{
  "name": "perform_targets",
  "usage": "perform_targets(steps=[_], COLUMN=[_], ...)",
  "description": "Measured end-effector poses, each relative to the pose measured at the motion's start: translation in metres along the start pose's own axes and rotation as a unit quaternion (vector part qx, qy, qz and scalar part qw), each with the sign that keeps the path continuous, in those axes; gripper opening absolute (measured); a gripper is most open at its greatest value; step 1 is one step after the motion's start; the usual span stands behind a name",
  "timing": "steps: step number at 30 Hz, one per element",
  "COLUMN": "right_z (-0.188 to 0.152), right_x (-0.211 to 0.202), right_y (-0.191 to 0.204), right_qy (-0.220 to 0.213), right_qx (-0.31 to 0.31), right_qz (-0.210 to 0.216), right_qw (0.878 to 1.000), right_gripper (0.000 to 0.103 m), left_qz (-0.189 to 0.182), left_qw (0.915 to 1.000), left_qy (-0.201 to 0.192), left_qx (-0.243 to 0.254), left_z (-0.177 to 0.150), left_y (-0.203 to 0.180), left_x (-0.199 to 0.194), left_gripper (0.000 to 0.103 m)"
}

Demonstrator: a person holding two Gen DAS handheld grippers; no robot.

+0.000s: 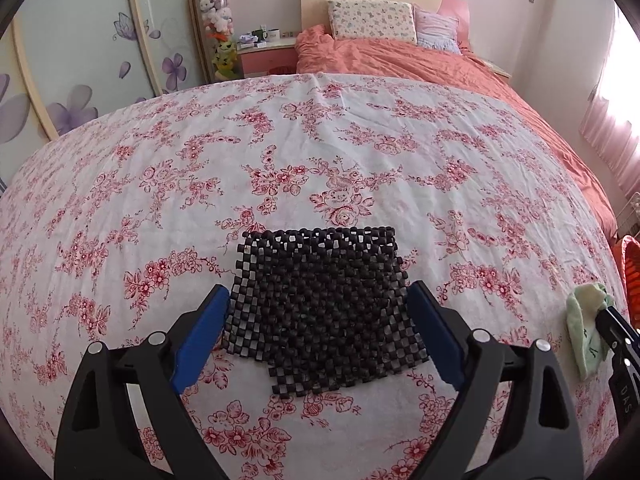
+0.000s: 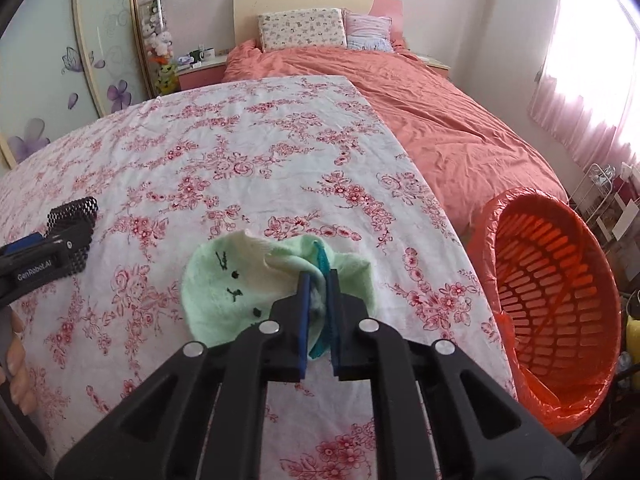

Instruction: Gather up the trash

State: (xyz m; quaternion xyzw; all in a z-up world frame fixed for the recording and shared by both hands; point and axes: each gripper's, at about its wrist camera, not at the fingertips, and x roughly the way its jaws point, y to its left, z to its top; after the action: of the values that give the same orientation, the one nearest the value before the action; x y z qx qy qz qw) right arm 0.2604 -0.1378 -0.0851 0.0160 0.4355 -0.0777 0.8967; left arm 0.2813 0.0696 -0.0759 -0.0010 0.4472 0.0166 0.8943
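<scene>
We find the work laid out on a tabletop (image 1: 120,184) under a white cloth printed with red flowers, and we take the black beaded mat (image 1: 324,312) lying on it as our reference. The left tool (image 1: 320,304) stands with its blue pads spread wide, one at each side edge of the mat; from the left wrist view we cannot tell whether the pads touch the beads, and nothing is gripped. To the right of the mat, near the tabletop's right edge, lies a pale green cloth (image 2: 224,284) stitched with small dark marks. The right tool (image 2: 316,288) is closed on a bunched fold of this cloth, its pads pinching the fabric together with a teal strip, while the rest of the cloth rests flat on the tabletop. Further right of the mat, beyond the tabletop's edge and lower down, an orange basket (image 2: 560,292) lined with an orange bag stands tilted, its mouth toward the tabletop. Behind the mat, past the far edge, a bed (image 2: 420,120) with a coral cover and two pillows fills the room.
</scene>
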Motion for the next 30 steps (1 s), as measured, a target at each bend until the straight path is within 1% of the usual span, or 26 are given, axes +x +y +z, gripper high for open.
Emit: perform_targets(steps=[7,13,23,30], right_z=[-0.0008,0.0001,0.0001,0.0006], right_x=[0.0015,0.0019,0.0021,0.0026], right_y=[-0.0089,-0.0072,-0.0095,-0.0097], right_qy=[0.002,0.002,0.003,0.003], right_qx=[0.021,0.019,0.029,0.027], right_qz=[0.021,0.018,0.03,0.028], right_qw=[1.0,1.0,0.999,0.999], right_gripper=[0.014,0.014,0.014,0.014], left_qz=[0.002,0.003,0.003,0.003], left_qw=[1.0,1.0,1.0,1.0], left_qy=[0.002,0.004,0.004,0.004], left_qx=[-0.003,-0.007,-0.007,-0.007], left_z=[0.0002,-0.0001,-0.0001,-0.0001], left_y=[0.0011,0.0017,0.0017,0.0017], left_x=[0.0009,0.002,0.0018,0.0018], left_gripper=[0.092,0.094,0.094,0.094])
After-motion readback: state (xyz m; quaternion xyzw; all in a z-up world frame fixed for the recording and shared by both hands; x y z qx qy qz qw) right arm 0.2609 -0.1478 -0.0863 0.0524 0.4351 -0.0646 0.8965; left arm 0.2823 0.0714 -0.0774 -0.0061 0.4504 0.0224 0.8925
